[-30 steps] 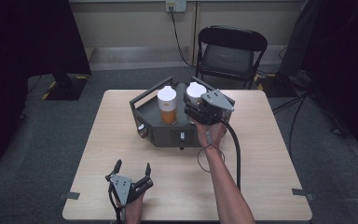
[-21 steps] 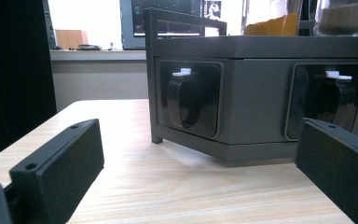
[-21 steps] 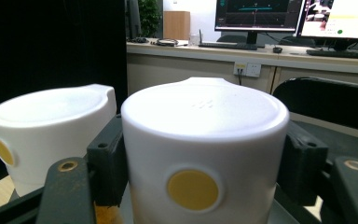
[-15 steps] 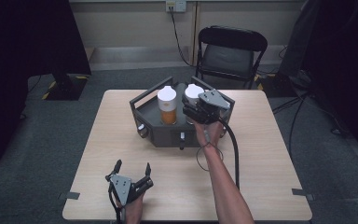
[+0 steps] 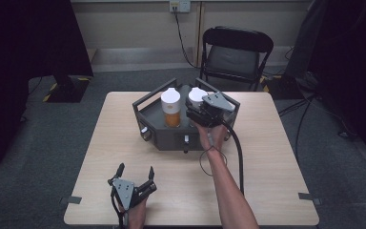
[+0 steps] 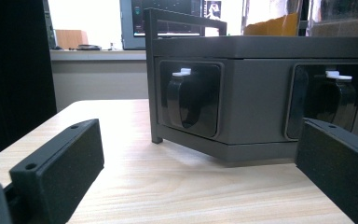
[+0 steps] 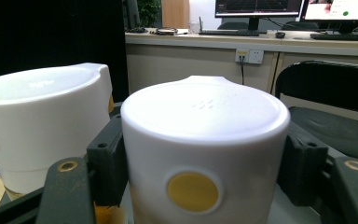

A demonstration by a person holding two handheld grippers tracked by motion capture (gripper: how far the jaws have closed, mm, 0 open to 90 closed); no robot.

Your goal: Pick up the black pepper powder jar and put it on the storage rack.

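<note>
A dark grey dispenser stand (image 5: 167,137) sits at the back middle of the wooden table (image 5: 271,157). Two clear canisters stand in it. The left one has a white lid (image 5: 170,97) and orange contents (image 5: 172,119). My right gripper (image 5: 197,102) is shut on the white lid (image 7: 205,121) of the right canister, its pads (image 7: 106,154) pressed against both sides. The other lid (image 7: 42,107) stands just to its left. My left gripper (image 5: 136,171) rests open near the table's front edge, nothing between its jaws, facing the stand's front (image 6: 256,60) and its two knobs (image 6: 186,95).
A black folding chair (image 5: 236,52) stands behind the table. The right gripper's cable (image 5: 239,157) trails along the forearm over the table. Bare tabletop lies left and right of the stand and between it and the left gripper.
</note>
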